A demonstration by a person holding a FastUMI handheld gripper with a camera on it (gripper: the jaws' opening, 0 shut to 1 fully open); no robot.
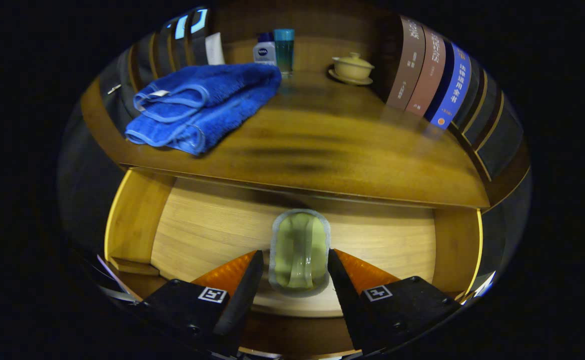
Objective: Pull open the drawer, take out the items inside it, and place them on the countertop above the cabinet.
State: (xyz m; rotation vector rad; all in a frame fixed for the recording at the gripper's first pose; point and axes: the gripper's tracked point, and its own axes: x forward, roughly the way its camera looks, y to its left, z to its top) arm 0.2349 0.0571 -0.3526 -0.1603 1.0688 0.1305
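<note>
Glassy, pale-green dish (pixel 300 250) lying in open drawer (pixel 212 225) between spread gripper (pixel 295 272) fingers, not yet pinched, probably slick and breakable, best squeezed gently across its long sides

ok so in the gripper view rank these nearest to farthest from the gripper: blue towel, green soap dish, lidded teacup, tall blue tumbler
1. Green soap dish: in the open drawer, between the fingers of the gripper, which stand apart at its sides.
2. Blue towel: folded on the countertop, beyond the fingers, left.
3. Lidded teacup and tall blue tumbler: both at the countertop's back, too close to call.
</note>
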